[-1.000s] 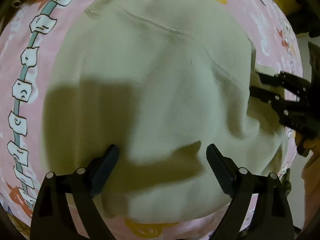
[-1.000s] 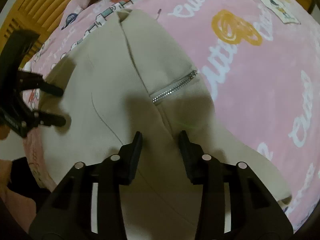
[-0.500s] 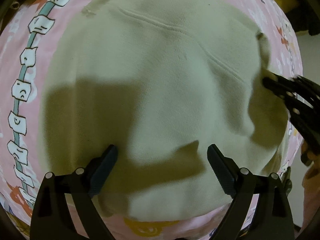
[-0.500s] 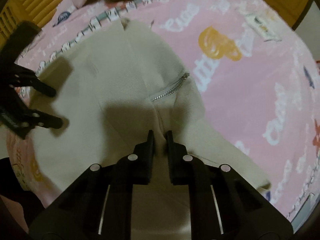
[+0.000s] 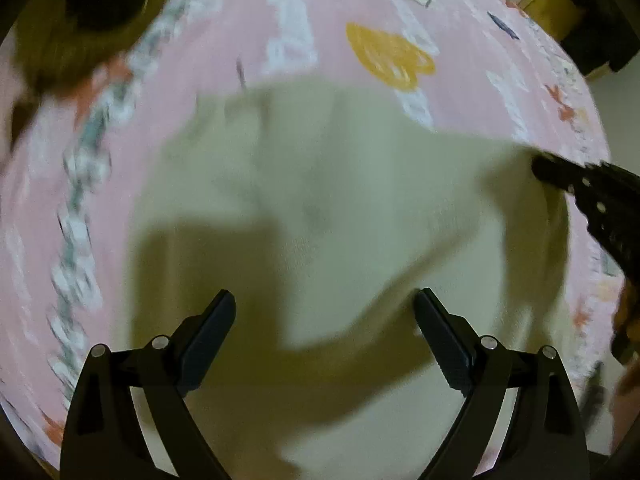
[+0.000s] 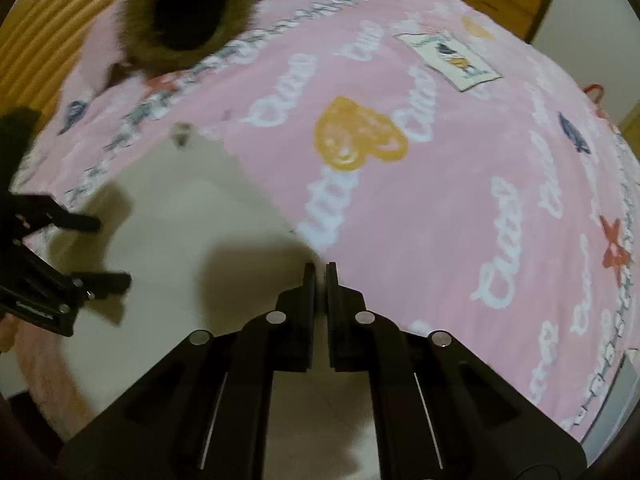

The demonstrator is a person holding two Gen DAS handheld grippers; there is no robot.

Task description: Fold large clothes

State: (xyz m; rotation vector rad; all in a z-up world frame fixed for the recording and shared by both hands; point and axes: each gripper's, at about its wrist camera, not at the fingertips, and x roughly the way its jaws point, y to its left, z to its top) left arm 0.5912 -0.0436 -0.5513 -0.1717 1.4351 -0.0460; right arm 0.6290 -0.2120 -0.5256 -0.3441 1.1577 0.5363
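Observation:
A cream garment (image 5: pixel 320 208) lies on a pink printed bedspread (image 5: pixel 304 40). My left gripper (image 5: pixel 324 320) is open and hovers above the garment's near part with nothing between its fingers. My right gripper (image 6: pixel 320 276) is shut on the garment's right edge and holds it lifted; cream cloth (image 6: pixel 192 216) shows between and below the fingers. The right gripper also shows at the right edge of the left wrist view (image 5: pixel 560 176), pinching the cloth. The left gripper shows at the left of the right wrist view (image 6: pixel 96 252), open.
A brown furry thing with a dark middle (image 6: pixel 188 8) lies at the far end of the bedspread (image 6: pixel 460 200). A wooden slatted headboard (image 6: pixel 36 40) stands behind it. The bed's right edge (image 6: pixel 616 392) drops off near my right gripper.
My right gripper has shut on the garment's edge and lifted it, so the zip is out of sight. Both views have pulled back; the left gripper stays open.

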